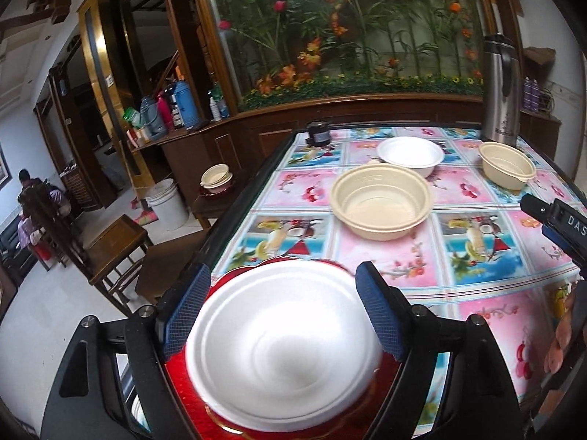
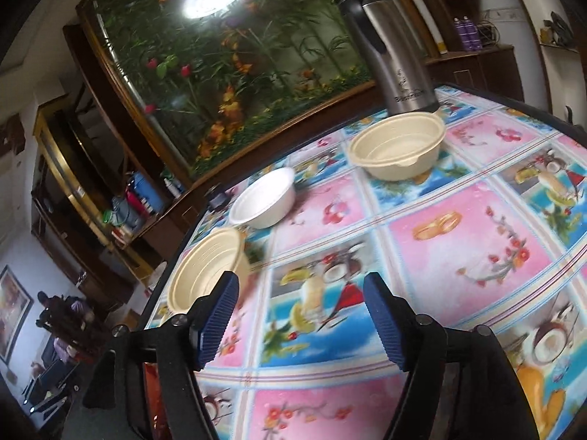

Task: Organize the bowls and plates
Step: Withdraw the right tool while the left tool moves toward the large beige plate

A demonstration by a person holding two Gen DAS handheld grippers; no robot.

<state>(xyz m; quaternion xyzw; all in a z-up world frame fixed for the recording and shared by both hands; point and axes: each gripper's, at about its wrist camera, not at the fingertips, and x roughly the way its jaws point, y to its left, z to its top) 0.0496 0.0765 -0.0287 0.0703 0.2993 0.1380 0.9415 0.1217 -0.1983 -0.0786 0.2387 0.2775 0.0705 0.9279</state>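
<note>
Left gripper [image 1: 282, 315]: jaws spread wide in the lower half of the left wrist view, blue pads on either side of the white bowl; no pad visibly presses on it, so it counts as open.
White bowl [image 1: 282, 363]: bottom centre of the left wrist view, sitting on a red plate [image 1: 176, 374] (only the plate's rim shows around it).
Right gripper [image 2: 299, 317]: jaws apart at lower centre of the right wrist view, nothing between the pads but the patterned tablecloth [image 2: 458, 242].
Nearest cream bowl [image 1: 381, 200]: centre of the left wrist view; in the right wrist view it lies at left, just behind the left pad.
Second white bowl [image 1: 410, 156]: just above the cream bowl, nearly touching it.
Far cream bowl [image 1: 508, 169]: upper right of the left wrist view, near the steel flask [image 1: 502, 88].
Steel flask: upright at the table's far edge.
</note>
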